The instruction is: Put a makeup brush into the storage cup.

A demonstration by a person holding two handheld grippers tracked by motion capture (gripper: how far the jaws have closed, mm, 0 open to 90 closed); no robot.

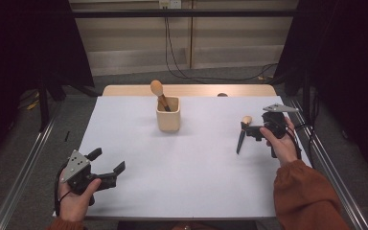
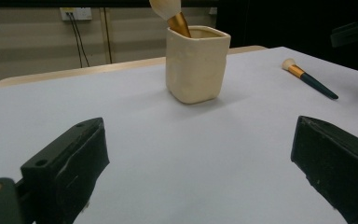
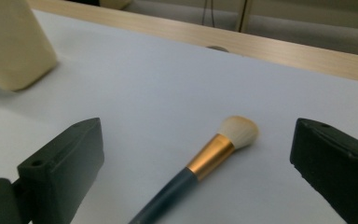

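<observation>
A cream cup (image 1: 167, 116) stands at the back middle of the white table (image 1: 182, 187), with a gold-ferruled brush (image 1: 158, 91) leaning out of it. A second brush (image 1: 241, 136), dark-handled with a pale head, lies flat at the right. My right gripper (image 1: 250, 130) hovers over it, open, and the brush (image 3: 209, 158) lies on the table between the jaws without touching them. My left gripper (image 1: 109, 159) is open near the front left and holds nothing. From it I see the cup (image 2: 196, 63) ahead and the lying brush (image 2: 310, 79) to the right.
A wooden strip (image 1: 191, 90) runs along the table's far edge, with a small dark spot (image 1: 222, 95) on it. Metal rails (image 1: 26, 172) flank both sides of the table. Cables (image 1: 182, 72) trail across the floor behind. The cup's corner (image 3: 14, 51) shows in the right gripper view.
</observation>
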